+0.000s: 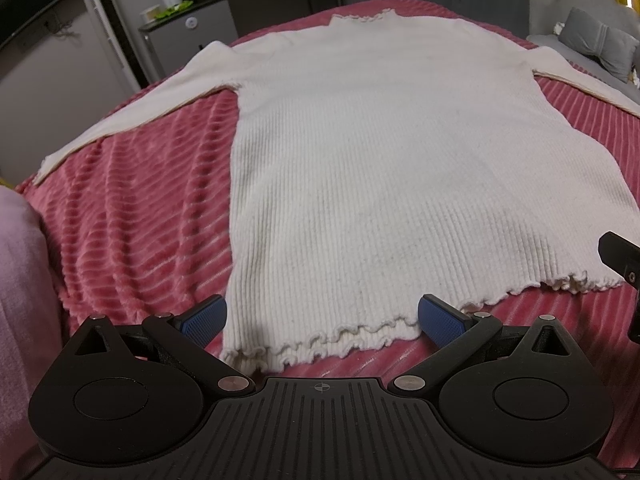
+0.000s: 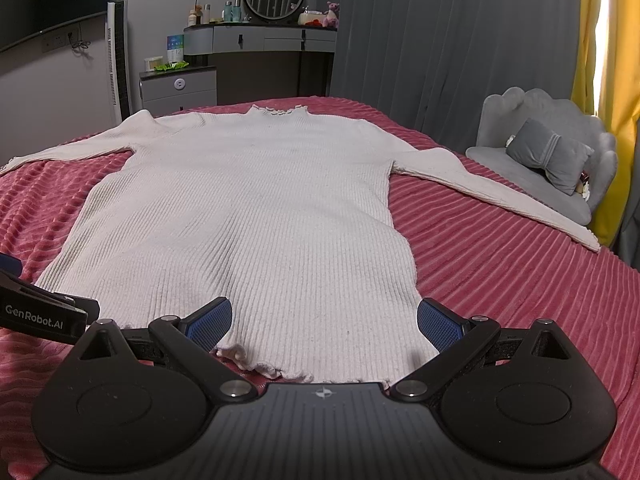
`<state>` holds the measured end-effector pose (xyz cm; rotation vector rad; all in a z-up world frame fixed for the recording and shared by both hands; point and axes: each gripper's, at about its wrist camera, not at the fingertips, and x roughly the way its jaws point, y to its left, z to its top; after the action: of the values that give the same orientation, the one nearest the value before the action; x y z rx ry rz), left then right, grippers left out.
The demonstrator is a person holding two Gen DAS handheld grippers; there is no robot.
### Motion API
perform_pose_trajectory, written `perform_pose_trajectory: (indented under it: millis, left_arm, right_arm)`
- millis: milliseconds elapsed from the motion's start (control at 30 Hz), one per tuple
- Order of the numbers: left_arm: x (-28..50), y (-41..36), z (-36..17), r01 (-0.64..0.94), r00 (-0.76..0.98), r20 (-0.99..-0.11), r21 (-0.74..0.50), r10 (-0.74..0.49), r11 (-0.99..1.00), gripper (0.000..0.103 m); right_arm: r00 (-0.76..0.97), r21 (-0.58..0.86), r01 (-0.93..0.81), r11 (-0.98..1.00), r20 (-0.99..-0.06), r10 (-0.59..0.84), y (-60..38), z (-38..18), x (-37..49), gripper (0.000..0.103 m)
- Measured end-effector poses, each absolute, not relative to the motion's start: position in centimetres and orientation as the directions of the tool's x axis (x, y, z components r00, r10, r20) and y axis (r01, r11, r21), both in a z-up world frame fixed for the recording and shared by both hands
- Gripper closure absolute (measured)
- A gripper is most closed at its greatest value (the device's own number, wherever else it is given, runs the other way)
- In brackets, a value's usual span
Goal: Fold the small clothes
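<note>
A cream ribbed long-sleeved sweater lies flat on a pink ribbed bedspread, collar far, frilled hem near, both sleeves spread out. It also shows in the right wrist view. My left gripper is open and empty, its blue pads over the left part of the hem. My right gripper is open and empty over the right part of the hem. The left gripper's body shows at the left edge of the right wrist view.
A grey chair with a cushion stands right of the bed. A dresser with a round mirror and a small cabinet stand beyond the bed's far edge. Pink cloth is at my near left.
</note>
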<state>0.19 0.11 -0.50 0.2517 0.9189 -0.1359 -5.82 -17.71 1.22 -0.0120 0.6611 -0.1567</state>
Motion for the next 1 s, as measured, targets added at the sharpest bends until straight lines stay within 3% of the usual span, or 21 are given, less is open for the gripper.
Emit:
perform_pose_trajectory:
  millis: [1000]
  left_arm:
    - [0.23, 0.21, -0.57, 0.222, 0.598, -0.802, 0.161, -0.004, 0.962, 0.0]
  right_arm:
    - [0.781, -0.06, 0.141, 0.988, -0.606, -0.148, -17.51, 1.27, -5.79, 0.004]
